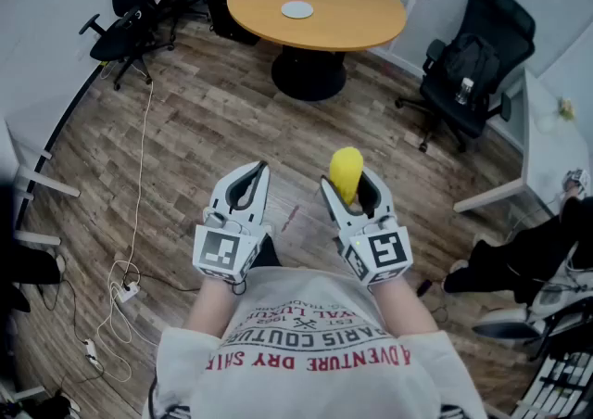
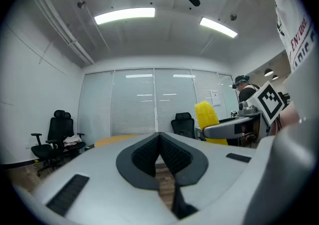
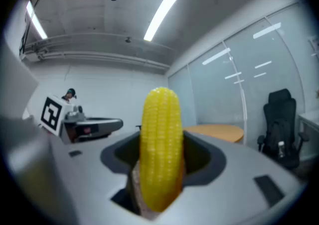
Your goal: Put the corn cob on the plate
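The corn cob [image 3: 160, 149] is already picked up, standing upright in the grasp of the right gripper [image 1: 350, 193], while the left gripper [image 1: 250, 184] is clenched on nothing. The plate [image 1: 297, 9] lies bare on the round table [image 1: 366, 19], well apart from both grippers, so by my judgement carrying the cob over and setting it down remain to be done

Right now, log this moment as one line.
right gripper: shut on corn cob, upright | left gripper: shut, empty | plate: on round table
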Available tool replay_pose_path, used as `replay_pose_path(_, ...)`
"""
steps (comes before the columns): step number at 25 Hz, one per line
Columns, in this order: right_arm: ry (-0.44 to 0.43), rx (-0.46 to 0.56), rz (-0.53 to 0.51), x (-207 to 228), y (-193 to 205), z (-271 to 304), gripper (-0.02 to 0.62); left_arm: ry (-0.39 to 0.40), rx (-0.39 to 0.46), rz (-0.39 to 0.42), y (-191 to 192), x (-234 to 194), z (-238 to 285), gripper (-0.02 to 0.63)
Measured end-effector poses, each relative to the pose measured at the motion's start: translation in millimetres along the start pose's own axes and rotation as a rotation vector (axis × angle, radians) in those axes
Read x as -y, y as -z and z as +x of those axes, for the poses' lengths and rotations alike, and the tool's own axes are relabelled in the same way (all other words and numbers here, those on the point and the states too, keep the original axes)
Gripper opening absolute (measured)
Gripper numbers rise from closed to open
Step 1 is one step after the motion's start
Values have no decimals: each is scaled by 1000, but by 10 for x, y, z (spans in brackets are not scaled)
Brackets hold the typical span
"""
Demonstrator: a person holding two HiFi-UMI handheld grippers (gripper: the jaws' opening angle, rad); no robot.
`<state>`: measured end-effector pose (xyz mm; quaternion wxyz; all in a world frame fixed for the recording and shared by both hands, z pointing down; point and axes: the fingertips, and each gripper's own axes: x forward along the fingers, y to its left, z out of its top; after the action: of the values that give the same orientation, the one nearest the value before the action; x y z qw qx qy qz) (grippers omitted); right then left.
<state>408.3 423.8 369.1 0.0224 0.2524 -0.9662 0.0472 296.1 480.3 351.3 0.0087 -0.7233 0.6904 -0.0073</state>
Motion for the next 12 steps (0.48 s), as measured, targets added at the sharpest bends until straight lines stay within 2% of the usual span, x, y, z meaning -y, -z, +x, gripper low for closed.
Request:
replay_pose_path(5,6,1,4,30,-4,9,265,12,18,41,-12,-26,29,32)
replay_pose_path(12,20,-13,21,34,29,16,265,18,17,26,-9,-29,49,32)
